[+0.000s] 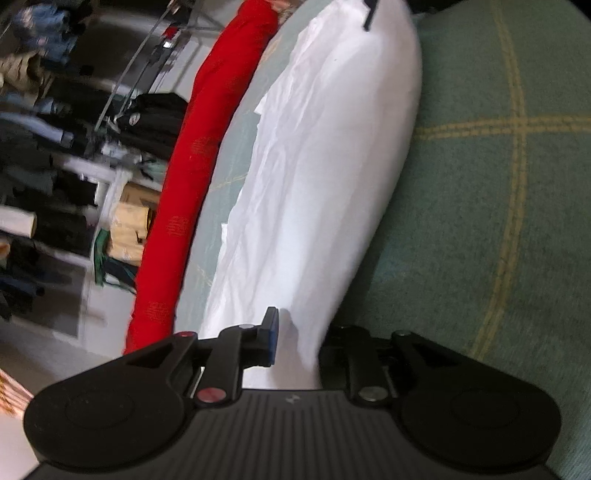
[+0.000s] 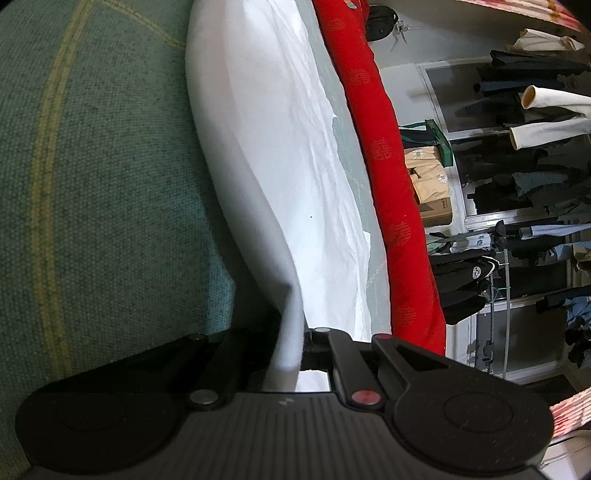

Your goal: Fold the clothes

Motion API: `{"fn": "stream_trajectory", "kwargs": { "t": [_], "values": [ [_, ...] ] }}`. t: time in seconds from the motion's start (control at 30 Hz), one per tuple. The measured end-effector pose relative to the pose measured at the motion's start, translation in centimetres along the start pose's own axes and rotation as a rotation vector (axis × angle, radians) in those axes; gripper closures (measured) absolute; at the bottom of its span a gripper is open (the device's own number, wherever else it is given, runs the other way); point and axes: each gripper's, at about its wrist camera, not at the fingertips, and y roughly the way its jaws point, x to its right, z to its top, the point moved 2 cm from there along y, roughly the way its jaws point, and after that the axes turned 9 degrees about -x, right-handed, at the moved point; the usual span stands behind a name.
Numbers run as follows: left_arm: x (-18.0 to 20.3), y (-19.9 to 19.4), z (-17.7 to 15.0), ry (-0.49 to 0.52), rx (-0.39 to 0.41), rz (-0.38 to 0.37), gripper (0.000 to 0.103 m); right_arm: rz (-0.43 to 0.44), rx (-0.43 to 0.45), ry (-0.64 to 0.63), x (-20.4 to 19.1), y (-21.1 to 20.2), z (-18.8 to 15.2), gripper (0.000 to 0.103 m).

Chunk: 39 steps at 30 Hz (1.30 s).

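Observation:
A white garment [image 1: 332, 166] lies stretched in a long band over a green plaid cover [image 1: 498, 221]. My left gripper [image 1: 295, 341] has its jaws around one end of the white cloth, which fills the gap between them, so it looks shut on it. The same garment [image 2: 266, 147] runs away from my right gripper [image 2: 291, 343], which is shut on its other end; the cloth is pinched into a narrow fold there. The tip of the right gripper shows at the far end in the left wrist view [image 1: 369, 14].
A long red rolled blanket [image 1: 192, 192] lies along the far side of the garment, also in the right wrist view [image 2: 391, 184]. Beyond it stand racks of hanging dark clothes [image 2: 524, 184], a cardboard box [image 2: 432, 184] and shelves [image 1: 55, 166].

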Motion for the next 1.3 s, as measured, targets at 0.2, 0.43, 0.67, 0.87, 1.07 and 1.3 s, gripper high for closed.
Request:
{"fn": "stream_trajectory", "kwargs": {
  "t": [0.2,0.43,0.67,0.87,1.07,1.3],
  "values": [
    [-0.7,-0.4,0.2,-0.013,-0.004,-0.001,0.100,0.049,-0.014,0.001,1.2,-0.3,0.2,0.096],
    [-1.9,-2.2,0.0,-0.013,0.025,0.036,0.103,0.046,0.004,0.006,2.3,-1.8,-0.1,0.097],
    [-2.2,-5.2,-0.6,0.015,0.040,0.032,0.103,0.086,0.024,0.032,3.3,-5.2,-0.6,0.097],
    [-0.6,-9.4,-1.6,0.046,0.042,0.009,0.103,0.157,0.023,0.041,2.8,-8.9,-1.7,0.097],
    [1.2,-13.7,-3.0,0.036,0.043,-0.018,0.103,0.209,0.028,0.057,2.1,-13.3,-2.8,0.097],
    [3.1,-17.2,-4.2,0.026,0.050,-0.041,0.103,0.250,0.025,0.090,0.3,-17.2,-4.1,0.097]
  ]
}}
